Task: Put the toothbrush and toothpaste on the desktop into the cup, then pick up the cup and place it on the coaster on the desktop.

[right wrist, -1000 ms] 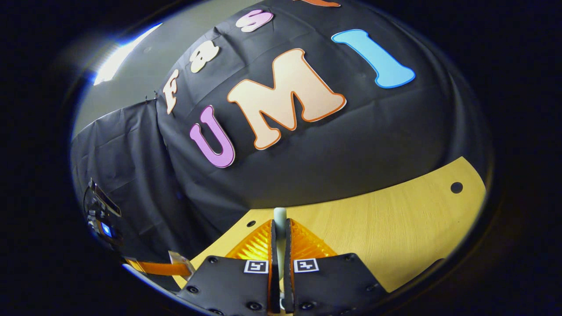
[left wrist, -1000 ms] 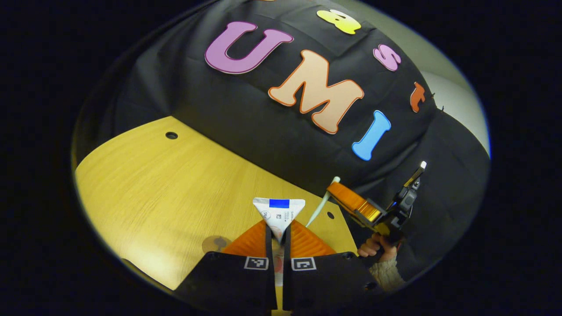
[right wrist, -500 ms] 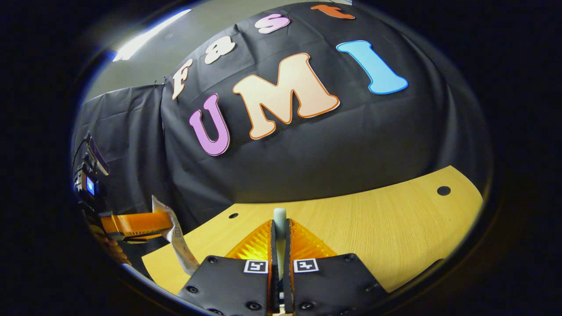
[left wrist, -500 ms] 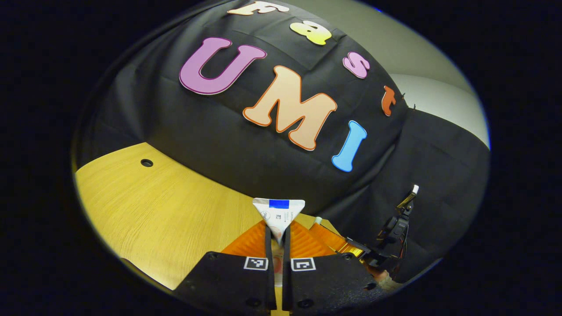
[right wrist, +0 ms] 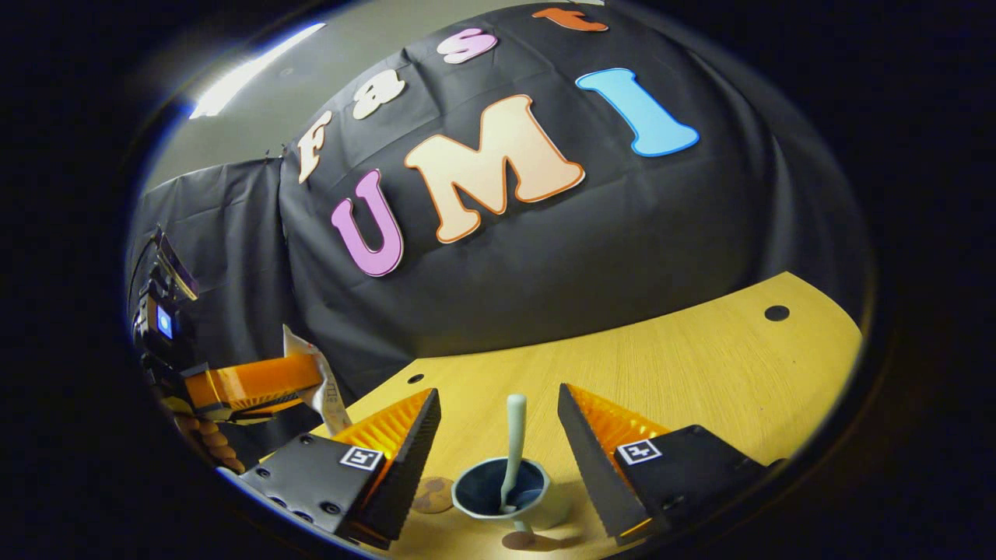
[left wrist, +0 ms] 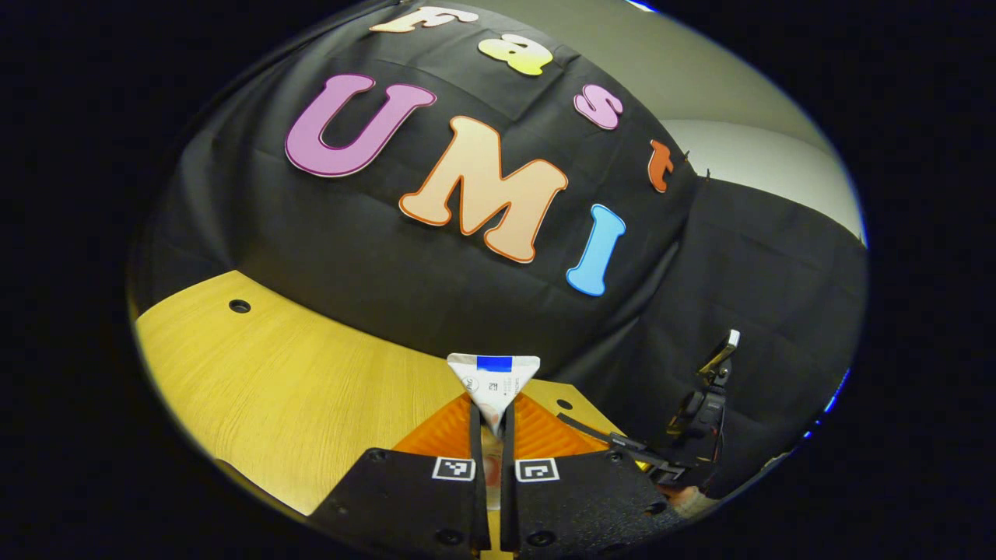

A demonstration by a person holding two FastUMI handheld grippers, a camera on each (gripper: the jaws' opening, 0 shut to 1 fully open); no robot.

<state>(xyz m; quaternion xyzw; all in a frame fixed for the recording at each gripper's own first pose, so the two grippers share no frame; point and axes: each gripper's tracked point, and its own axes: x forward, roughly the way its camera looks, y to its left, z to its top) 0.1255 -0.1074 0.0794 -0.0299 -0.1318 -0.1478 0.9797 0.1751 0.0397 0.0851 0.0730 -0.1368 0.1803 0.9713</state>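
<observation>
Left gripper view: left gripper (left wrist: 489,432) clenched on the toothpaste (left wrist: 493,381), whose flat crimped white end with a blue strip sticks up just past the ribbed orange fingers (left wrist: 446,429). Beyond and to the left of them lies wide bare wood-grain desktop (left wrist: 296,373), its far edge against the black cloth wall (left wrist: 373,257).

Right gripper view: right gripper (right wrist: 498,435) released, jaws spread wide. The cup (right wrist: 502,498), pale with a dark inside, sits on the desktop between the fingers, touching neither. The toothbrush (right wrist: 513,443) stands tilted inside it, pale handle up. The round coaster (right wrist: 433,495) lies just left of the cup, by the left finger. Farther left, the left gripper holds the toothpaste.
</observation>
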